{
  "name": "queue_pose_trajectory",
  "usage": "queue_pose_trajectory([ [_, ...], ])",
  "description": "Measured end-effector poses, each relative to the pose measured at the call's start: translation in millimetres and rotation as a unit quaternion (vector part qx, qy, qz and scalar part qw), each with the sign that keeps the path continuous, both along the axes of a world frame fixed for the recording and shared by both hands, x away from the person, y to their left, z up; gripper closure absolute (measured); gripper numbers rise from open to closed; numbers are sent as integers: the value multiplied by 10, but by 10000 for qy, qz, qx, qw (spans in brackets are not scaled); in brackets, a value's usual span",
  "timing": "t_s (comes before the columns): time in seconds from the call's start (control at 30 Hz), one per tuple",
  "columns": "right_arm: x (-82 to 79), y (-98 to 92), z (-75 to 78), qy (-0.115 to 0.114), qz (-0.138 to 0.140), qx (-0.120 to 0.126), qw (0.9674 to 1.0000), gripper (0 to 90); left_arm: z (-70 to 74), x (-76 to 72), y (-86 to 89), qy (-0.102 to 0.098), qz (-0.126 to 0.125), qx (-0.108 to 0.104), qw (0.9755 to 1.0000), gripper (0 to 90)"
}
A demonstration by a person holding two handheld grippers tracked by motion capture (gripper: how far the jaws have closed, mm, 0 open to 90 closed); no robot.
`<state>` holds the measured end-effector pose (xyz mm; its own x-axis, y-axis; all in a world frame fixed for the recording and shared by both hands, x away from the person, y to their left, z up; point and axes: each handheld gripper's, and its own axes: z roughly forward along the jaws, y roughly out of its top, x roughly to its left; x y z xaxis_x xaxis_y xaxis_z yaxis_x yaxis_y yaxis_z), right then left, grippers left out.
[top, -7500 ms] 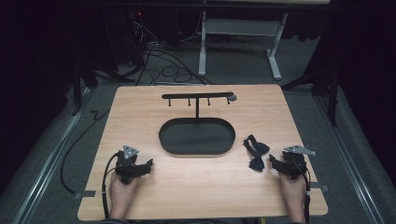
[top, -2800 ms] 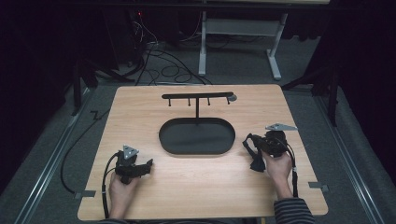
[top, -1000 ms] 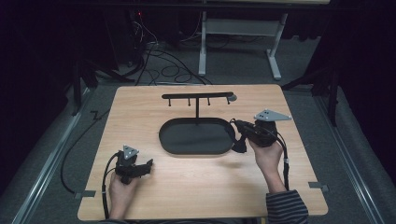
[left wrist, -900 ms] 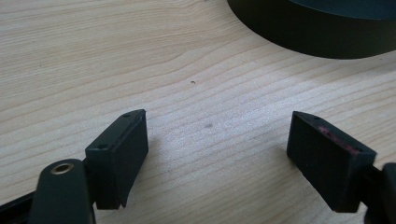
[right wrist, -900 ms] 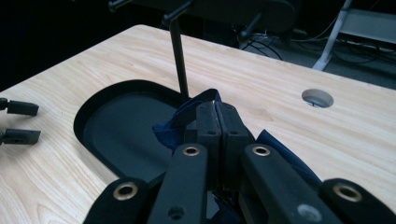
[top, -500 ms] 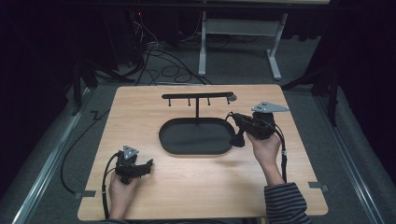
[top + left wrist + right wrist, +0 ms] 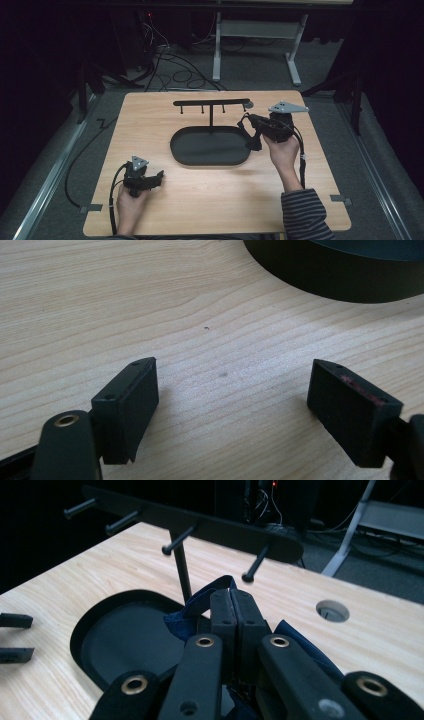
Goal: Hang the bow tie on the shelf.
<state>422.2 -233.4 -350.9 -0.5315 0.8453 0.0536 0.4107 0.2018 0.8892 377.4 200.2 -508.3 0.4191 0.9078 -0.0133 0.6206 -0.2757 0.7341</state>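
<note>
- Since the earliest frame the right gripper (image 7: pixel 254 131) has left the table's near right edge, picked up the dark blue bow tie (image 7: pixel 253 141) that lay beside the tray, and carried it up and inward.
- Its jaws are pressed together on a fold of the bow tie (image 7: pixel 200 602), which hangs at the tray's right end, just below the rack's rightmost peg (image 7: pixel 254 567).
- The left gripper (image 7: pixel 156 178) has kept its place near the front left; its jaws stand wide apart over bare wood, touching nothing.
- The black oval tray (image 7: pixel 180 150) sits mid-table, with the T-shaped peg rack (image 7: pixel 211 103) rising behind it.
- The light wooden table (image 7: pixel 210 200) stands on grey floor; cables and a white desk frame lie in the dark room beyond.
</note>
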Motion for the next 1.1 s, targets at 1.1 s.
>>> queue_pose_trajectory([
  [1.1,410,99,135,13,-307,-104,9995,900,0,0,-1,3,-1,-4,10000,209],
])
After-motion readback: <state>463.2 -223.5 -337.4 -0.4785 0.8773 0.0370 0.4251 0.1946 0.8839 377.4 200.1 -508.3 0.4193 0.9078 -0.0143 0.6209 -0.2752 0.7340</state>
